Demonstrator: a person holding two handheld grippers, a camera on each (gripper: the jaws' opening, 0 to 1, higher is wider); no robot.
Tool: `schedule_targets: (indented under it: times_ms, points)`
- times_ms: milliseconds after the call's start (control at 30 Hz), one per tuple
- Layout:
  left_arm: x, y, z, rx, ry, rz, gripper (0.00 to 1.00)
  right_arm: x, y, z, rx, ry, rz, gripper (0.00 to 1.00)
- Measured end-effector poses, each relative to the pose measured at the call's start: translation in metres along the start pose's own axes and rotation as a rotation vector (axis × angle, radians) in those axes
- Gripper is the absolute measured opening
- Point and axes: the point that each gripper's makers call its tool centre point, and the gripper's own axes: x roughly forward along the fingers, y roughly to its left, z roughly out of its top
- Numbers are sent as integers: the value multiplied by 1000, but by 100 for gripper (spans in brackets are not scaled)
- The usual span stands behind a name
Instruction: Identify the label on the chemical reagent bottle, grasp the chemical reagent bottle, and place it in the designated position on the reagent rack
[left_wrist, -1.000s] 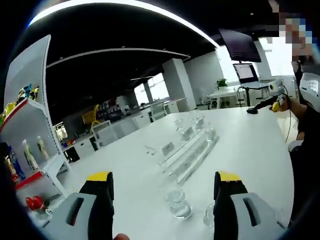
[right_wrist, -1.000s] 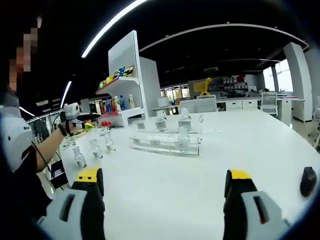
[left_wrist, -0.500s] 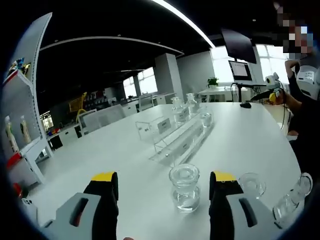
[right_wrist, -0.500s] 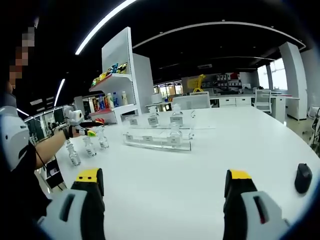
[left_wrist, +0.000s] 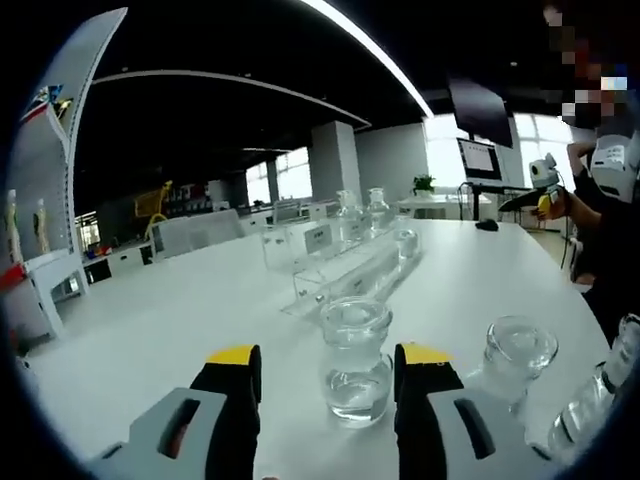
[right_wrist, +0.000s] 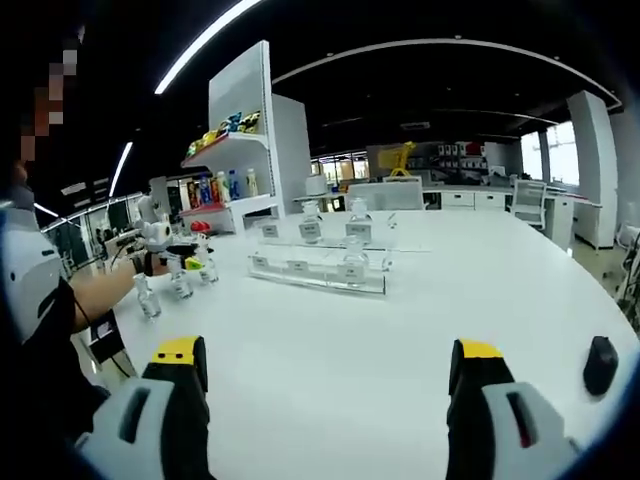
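A clear glass reagent bottle (left_wrist: 355, 362) with a little liquid stands on the white table between my left gripper's (left_wrist: 328, 372) yellow-tipped jaws. The jaws are open; the right one is near the bottle's side and the left one stands apart. Two more bottles (left_wrist: 518, 350) stand to its right. The clear acrylic reagent rack (left_wrist: 340, 268) lies further back with labelled bottles on it. In the right gripper view the rack (right_wrist: 320, 272) sits mid-table. My right gripper (right_wrist: 328, 365) hangs open over bare table. The left gripper (right_wrist: 160, 240) is by the loose bottles (right_wrist: 180, 282).
A white shelf unit (right_wrist: 240, 150) with coloured goods stands behind the table's far left. A black mouse (right_wrist: 600, 363) lies at the right edge. A person's arm (right_wrist: 95, 295) reaches in from the left. A monitor (left_wrist: 478, 158) and desks stand beyond the table.
My left gripper has moved in on the nearest bottle, which now sits between narrower jaws. The right gripper view has barely shifted.
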Motion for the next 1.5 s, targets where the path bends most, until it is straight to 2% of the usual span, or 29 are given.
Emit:
schedule_targets:
  times_ms: [167,300,433,533,667,867,1100,1133,1367,1500]
  points:
    - [2,-12,1,-21,-27,-39,39,1,6,-9,5,34,17,97]
    - [3,-15,4,-38,-48,-41,35,3,6,-11,0,32,7,97]
    - [5,-14,7,-72,-77,-33,34,4,13,-13,-6,45,33,97]
    - [6,-18,8,-87,-97,-39,29,4,12,-14,-16,45,24,97]
    - [7,-18,11,-78,-116,-22,26,1,11,-16,-20,54,25,97]
    - [8,-17,12,-72,-129,14,25,-4,8,-6,-2,-3,27,97]
    - [10,-9,12,-59,-169,78,24,-3,12,-9,-18,-3,42,97]
    - [10,-7,12,-86,-171,84,24,-3,11,-6,-4,-24,34,97]
    - [12,-3,13,-79,-144,106,22,-9,7,10,16,-83,30,97]
    - [7,2,27,-171,-223,106,22,-10,7,12,13,-95,32,97]
